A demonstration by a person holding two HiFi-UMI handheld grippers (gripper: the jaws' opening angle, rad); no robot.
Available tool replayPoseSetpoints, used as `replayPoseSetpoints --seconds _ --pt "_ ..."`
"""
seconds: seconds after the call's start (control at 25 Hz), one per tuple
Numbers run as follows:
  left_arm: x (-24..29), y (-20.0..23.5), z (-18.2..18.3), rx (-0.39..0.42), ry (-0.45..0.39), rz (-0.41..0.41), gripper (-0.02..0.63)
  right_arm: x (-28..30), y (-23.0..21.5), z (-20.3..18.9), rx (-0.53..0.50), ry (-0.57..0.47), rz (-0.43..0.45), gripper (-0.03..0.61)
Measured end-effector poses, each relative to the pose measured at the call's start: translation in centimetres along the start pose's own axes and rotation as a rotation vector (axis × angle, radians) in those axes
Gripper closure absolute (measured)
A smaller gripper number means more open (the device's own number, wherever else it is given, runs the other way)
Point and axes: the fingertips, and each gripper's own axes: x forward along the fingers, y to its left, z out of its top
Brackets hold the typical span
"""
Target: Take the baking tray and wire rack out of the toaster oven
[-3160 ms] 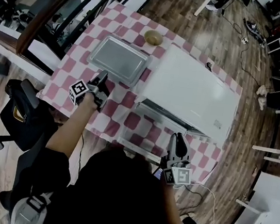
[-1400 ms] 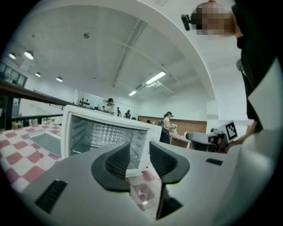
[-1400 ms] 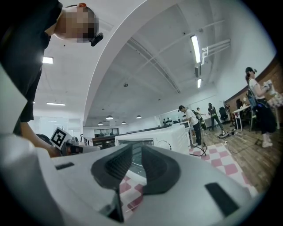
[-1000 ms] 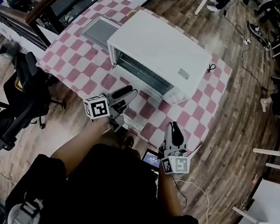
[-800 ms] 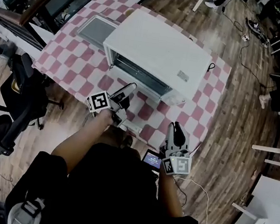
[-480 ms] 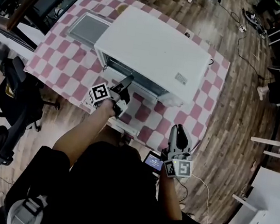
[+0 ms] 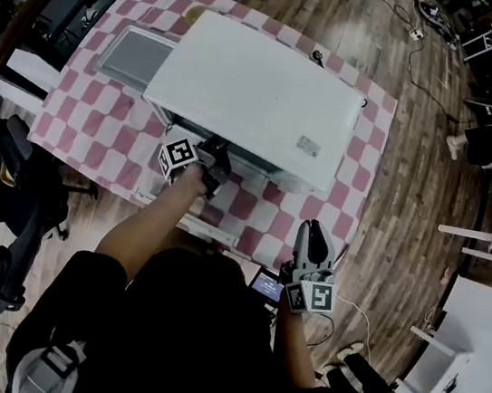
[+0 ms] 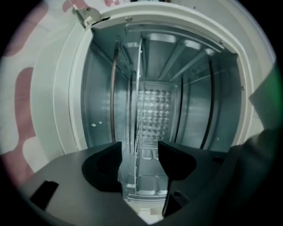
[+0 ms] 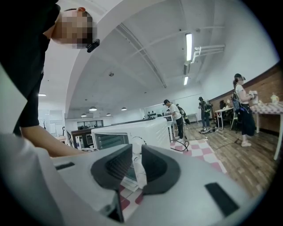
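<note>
Right gripper (image 9: 136, 154) hangs empty, jaws a slit apart; ahead, left gripper (image 8: 139, 154), jaws parted (just narrowing, unclamped), flanks the silver wire rack (image 8: 140, 88) inside the white boxy toaster oven (image 7: 261, 93); beyond-left, the flat grey metal baking tray (image 7: 137, 58) lies outside.

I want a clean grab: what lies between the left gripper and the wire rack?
Nothing. In the left gripper view, the left gripper, jaws open, faces the edge-on rack inside the oven, with only bare air between.
</note>
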Motion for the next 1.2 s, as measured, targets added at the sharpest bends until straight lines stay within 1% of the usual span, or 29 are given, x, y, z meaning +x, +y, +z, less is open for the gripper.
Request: replayPoseSetpoints --seconds 0.08,0.12,0.2,0.24,0.28,0.32,0.4,0.52,0.64,0.8,1.08,1.2 --pt "0.7 0.1 0.2 0.002 -0.002 0.0 0.379 0.5 0.1 0.3 0.011 -0.011 0.002 0.511" --pt "0.9 0.1 0.3 0.01 -0.006 -0.001 0.398 0.6 0.2 0.4 0.017 -0.012 0.001 0.51" --pt "1.2 -0.1 0.7 0.03 -0.025 -0.004 0.449 0.7 0.1 0.3 0.022 -0.003 -0.007 0.51" --pt "1.3 -0.2 0.8 0.032 -0.035 -0.009 0.493 0.7 0.0 0.1 0.02 0.002 -0.011 0.509" --pt "1.5 -0.3 1.0 0.027 -0.044 -0.014 0.52 0.7 -0.2 -0.1 0.01 0.009 -0.013 0.511" --pt "1.6 -0.3 1.1 0.02 -0.052 -0.018 0.571 0.6 -0.4 -0.4 0.001 0.017 -0.016 0.51" --pt "1.8 -0.1 1.2 0.018 -0.065 -0.022 0.609 0.6 -0.5 -0.3 0.02 0.02 -0.023 0.511" --pt "1.7 -0.1 1.2 0.032 -0.064 -0.045 0.615 0.7 -0.4 0.2 0.051 0.004 -0.022 0.511" --pt "1.5 -0.3 1.1 0.032 -0.065 -0.063 0.618 0.4 -0.7 0.1 0.036 0.006 -0.022 0.511" --pt "0.2 0.1 0.6 -0.001 -0.091 -0.065 0.62 -0.2 -0.9 -0.3 -0.01 0.007 -0.006 0.511" --pt "-2.3 0.3 -0.6 -0.03 -0.1 -0.057 0.62 -1.3 0.1 0.5 0.008 -0.04 0.038 0.51" --pt "-3.6 0.7 -1.1 -0.041 -0.104 -0.058 0.62 -2.1 0.4 0.5 0.003 -0.043 0.051 0.511"
